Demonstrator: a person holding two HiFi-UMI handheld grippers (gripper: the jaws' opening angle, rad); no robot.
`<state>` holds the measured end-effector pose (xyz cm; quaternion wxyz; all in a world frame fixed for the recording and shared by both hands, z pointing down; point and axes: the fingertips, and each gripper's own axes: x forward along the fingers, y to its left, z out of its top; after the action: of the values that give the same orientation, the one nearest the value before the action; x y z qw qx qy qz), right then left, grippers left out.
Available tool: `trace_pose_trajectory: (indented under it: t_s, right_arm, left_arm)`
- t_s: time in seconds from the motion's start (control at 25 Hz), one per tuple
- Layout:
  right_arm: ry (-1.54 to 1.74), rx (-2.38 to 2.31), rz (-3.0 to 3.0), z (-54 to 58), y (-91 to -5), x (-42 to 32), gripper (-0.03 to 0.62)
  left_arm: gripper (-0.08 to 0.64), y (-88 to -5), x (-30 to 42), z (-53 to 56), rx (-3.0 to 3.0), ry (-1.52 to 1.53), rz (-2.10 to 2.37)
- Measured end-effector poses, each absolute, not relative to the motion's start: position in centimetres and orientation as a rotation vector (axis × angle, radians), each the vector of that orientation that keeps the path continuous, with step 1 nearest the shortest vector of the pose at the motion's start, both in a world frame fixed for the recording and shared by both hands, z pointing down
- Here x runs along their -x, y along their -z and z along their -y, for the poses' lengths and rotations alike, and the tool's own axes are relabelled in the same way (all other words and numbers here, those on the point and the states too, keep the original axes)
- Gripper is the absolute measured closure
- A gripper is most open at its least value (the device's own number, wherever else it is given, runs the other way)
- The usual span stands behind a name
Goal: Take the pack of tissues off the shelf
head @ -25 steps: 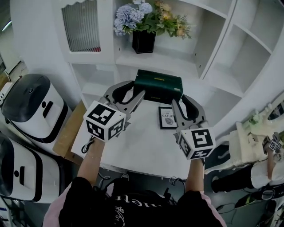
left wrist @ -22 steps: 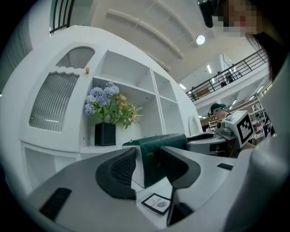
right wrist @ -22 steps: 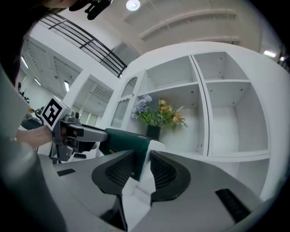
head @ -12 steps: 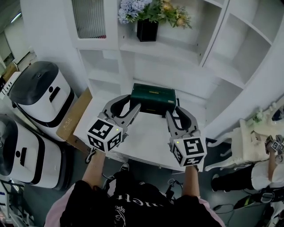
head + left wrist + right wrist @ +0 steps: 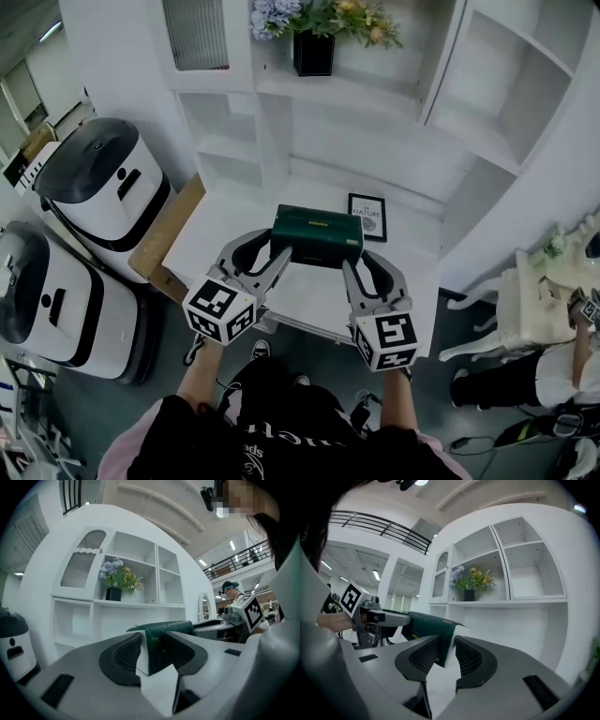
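Left gripper: jaws clamped on the left end of the green pack of tissues. Right gripper: clamped on its right end. Pack spans both, over white tabletop. Framed card just beyond right fingers.

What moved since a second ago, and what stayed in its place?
The green tissue pack, clamped at its ends by the left gripper and right gripper, came toward the person, past the framed picture. Both grips held; the picture and flower pot stayed put.
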<state>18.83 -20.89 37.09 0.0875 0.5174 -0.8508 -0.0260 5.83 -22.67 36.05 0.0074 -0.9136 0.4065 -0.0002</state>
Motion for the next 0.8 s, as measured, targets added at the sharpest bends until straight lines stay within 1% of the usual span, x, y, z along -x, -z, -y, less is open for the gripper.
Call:
trace_pose_trajectory:
  t_s: [0.48,0.8]
  right_arm:
    - [-0.035,-1.46,2.577,19.8,-39.3,-17.4,0.456]
    - [-0.049,-1.45,2.587,15.7,-40.2,-11.4,0.456]
  left_arm:
    - [0.383,-37.7,-4.4,20.7,2.849,0.066,-1.381]
    - [0.385,-38.5,1.8,16.5,2.843,0.016,-1.395]
